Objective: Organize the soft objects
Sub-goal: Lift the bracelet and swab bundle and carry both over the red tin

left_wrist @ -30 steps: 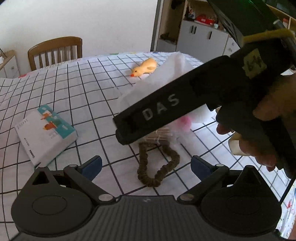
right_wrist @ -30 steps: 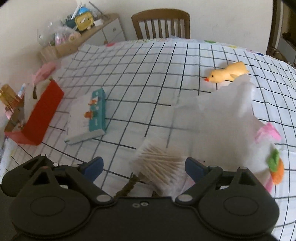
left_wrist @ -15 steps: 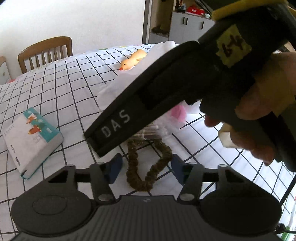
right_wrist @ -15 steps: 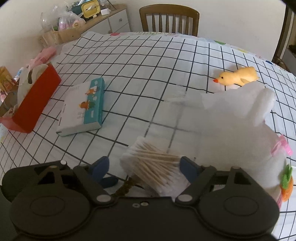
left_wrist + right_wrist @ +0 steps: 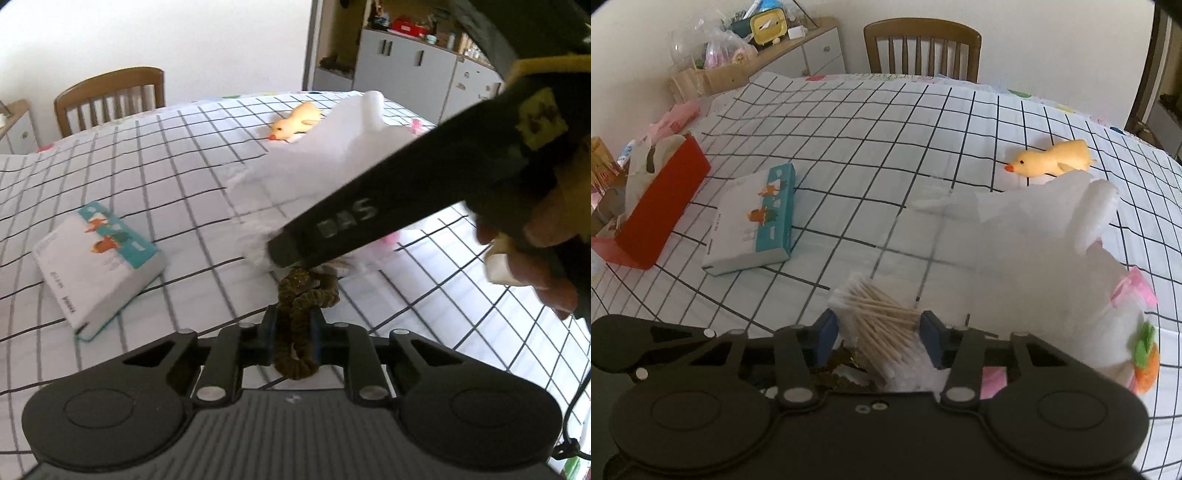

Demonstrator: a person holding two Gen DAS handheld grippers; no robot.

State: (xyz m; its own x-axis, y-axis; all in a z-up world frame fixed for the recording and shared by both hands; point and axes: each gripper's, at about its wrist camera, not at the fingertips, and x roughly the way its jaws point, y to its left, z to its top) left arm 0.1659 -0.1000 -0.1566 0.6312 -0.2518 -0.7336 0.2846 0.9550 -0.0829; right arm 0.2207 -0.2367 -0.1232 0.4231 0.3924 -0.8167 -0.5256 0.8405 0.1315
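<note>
My left gripper point(image 5: 293, 334) is closing and its blue pads squeeze a brown scrunchie point(image 5: 295, 306) that lies on the checked tablecloth point(image 5: 147, 166). My right gripper point(image 5: 879, 332) is closing too, its pads against both sides of a clear pack of cotton swabs point(image 5: 879, 317). A bit of the scrunchie point(image 5: 842, 365) shows under that gripper. In the left wrist view the right tool's black body crosses the picture, held by a hand point(image 5: 535, 258), and hides the swabs. A white soft bundle in clear wrap point(image 5: 1034, 258) lies just right of the swabs.
A yellow toy duck point(image 5: 1052, 158) lies behind the white bundle. A white and teal tissue pack point(image 5: 753, 225) sits to the left, with a red tissue box point(image 5: 661, 206) at the table's left edge. A wooden chair point(image 5: 923, 48) stands at the far side.
Both grippers have narrowed from wide open. The left pads have come in onto the scrunchie, and the right pads have come in onto the cotton swab pack.
</note>
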